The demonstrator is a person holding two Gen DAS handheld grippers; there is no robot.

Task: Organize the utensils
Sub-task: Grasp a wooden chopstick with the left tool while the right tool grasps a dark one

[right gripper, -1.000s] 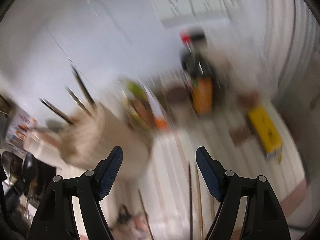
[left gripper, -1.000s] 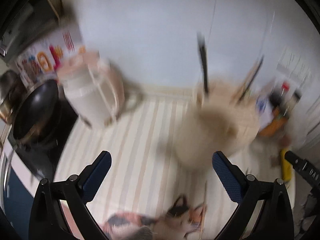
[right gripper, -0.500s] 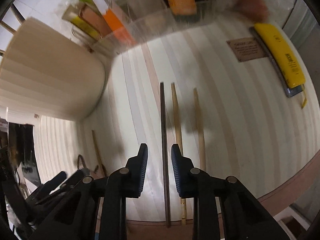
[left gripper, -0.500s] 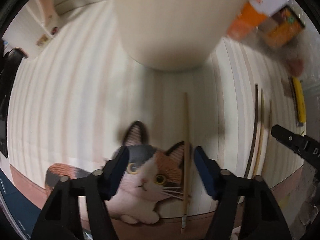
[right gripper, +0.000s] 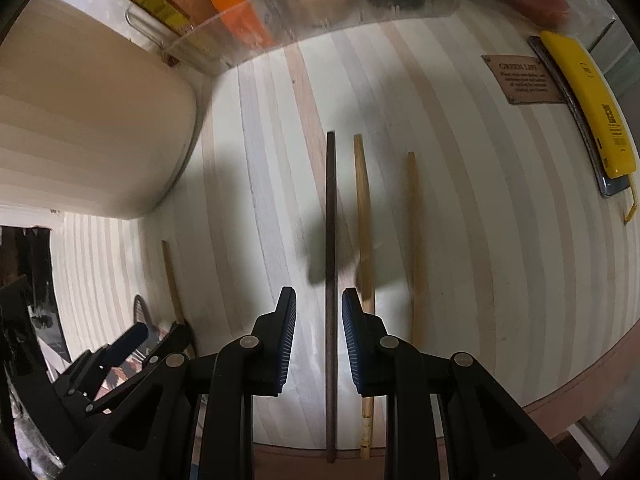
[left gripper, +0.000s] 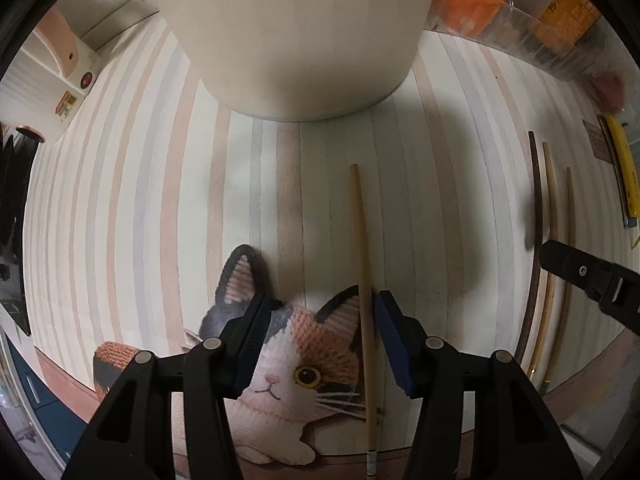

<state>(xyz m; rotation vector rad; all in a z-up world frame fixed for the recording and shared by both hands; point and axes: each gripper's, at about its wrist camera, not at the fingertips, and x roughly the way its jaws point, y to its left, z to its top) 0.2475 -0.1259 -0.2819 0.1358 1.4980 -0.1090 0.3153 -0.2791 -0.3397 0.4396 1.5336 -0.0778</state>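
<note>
Left gripper (left gripper: 318, 334), jaws closing, straddles a light chopstick (left gripper: 362, 280) at lower centre, over a cat-shaped mat (left gripper: 288, 364); pads not yet touching. Right gripper (right gripper: 319, 340), jaws narrowly apart, brackets a dark chopstick (right gripper: 330, 240) at centre without clearly pinching it.

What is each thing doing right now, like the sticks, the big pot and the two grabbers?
Left gripper: closing, pale chopstick between its jaws, not clamped.
Right gripper: open, straddling the dark chopstick, no visible contact.
Pale chopstick: flat, partly across the cat mat.
Dark chopstick: flat on the striped mat.
Two bamboo chopsticks: flat beside the dark one.
Cream holder: upright.
Cat mat: flat.
Yellow phone: lying flat.
</note>
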